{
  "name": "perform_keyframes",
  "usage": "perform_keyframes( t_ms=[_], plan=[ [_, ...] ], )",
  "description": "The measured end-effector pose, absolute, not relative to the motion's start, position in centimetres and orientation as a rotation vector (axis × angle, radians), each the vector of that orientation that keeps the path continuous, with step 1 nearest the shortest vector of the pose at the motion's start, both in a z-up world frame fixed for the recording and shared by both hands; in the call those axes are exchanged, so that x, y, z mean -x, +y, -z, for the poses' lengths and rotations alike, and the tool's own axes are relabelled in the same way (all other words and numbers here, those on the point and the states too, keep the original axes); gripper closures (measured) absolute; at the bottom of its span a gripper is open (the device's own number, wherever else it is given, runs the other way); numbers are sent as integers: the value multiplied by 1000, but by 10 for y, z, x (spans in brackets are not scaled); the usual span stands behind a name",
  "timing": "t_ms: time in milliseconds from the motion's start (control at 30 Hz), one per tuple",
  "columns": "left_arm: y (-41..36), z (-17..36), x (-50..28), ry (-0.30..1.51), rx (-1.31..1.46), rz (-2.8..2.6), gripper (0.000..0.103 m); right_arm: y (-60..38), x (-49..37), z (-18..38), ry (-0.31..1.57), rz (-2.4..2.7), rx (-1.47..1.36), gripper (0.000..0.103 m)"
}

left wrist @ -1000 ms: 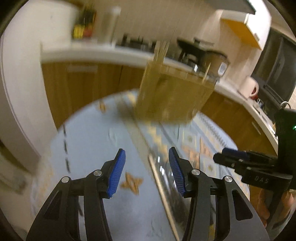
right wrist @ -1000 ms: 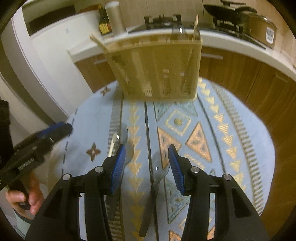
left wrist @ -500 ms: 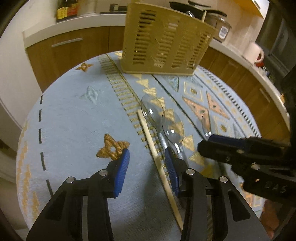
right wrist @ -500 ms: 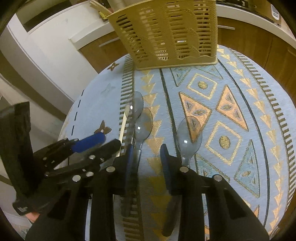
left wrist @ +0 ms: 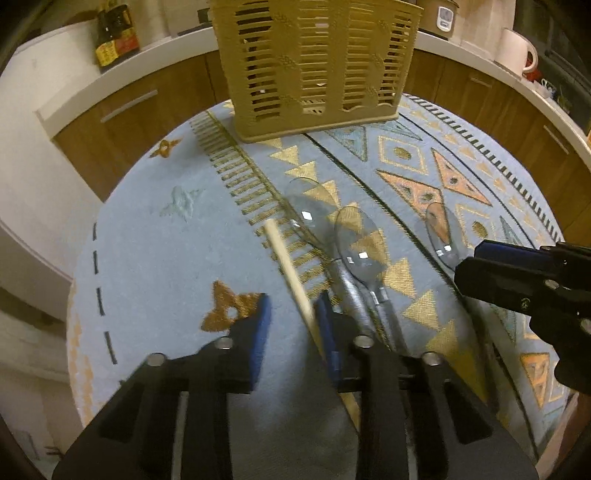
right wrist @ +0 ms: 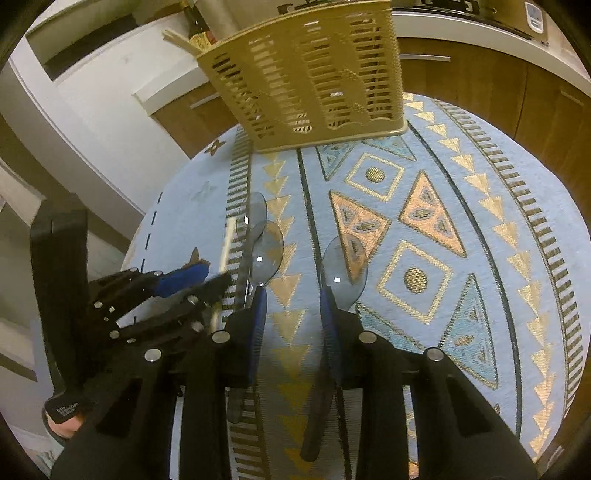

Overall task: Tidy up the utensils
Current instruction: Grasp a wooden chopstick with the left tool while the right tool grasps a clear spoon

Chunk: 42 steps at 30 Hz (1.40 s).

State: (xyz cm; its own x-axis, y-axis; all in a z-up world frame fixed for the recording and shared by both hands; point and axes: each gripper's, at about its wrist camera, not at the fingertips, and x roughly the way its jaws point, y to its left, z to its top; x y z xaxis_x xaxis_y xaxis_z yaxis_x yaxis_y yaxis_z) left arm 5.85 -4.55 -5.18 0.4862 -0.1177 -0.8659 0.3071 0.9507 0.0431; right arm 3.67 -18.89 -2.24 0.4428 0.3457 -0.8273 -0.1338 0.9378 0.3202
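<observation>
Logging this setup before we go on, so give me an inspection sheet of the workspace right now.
Surface: round table under a patterned blue cloth.
Job's things: slotted utensil basket at the far edge; three clear spoons and one wooden chopstick lying on the cloth.
Clutter: nothing seen.
Grippers: left gripper open, chopstick against its right pad; right gripper open, right pad beside the rightmost spoon.
Cables: nothing seen.
Surroundings: counter with sauce bottle and white mug.
</observation>
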Motion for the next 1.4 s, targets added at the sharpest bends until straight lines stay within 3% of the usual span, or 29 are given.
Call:
perform_keyframes(
  t_ms=[33, 200, 633, 833, 967, 1267, 1400],
  plan=[
    [-42, 52, -59, 1029, -202, 241, 95, -187, -37, 24, 1081, -303, -215, 76],
    [-22, 50, -59, 1031, -77, 268, 99, -165, -43, 35, 1123, -320, -162, 76],
    [12, 48, -56, 995, 53, 254, 99, -124, -55, 48, 1133, -263, -20, 77],
    [14, 52, -55, 1026, 6, 241, 99, -109, -42, 47, 1132, -248, 152, 90],
    [16, 53, -53, 1041, -10, 246, 99, -117, -39, 48, 1155, -264, 141, 90],
    [8, 51, -69, 1114, -85, 308, 92, -120, -58, 47, 1244, -308, 109, 90],
    [-6, 49, -81, 1191, -197, 394, 80, -113, -60, 47, 1263, -326, 162, 92]
  ],
)
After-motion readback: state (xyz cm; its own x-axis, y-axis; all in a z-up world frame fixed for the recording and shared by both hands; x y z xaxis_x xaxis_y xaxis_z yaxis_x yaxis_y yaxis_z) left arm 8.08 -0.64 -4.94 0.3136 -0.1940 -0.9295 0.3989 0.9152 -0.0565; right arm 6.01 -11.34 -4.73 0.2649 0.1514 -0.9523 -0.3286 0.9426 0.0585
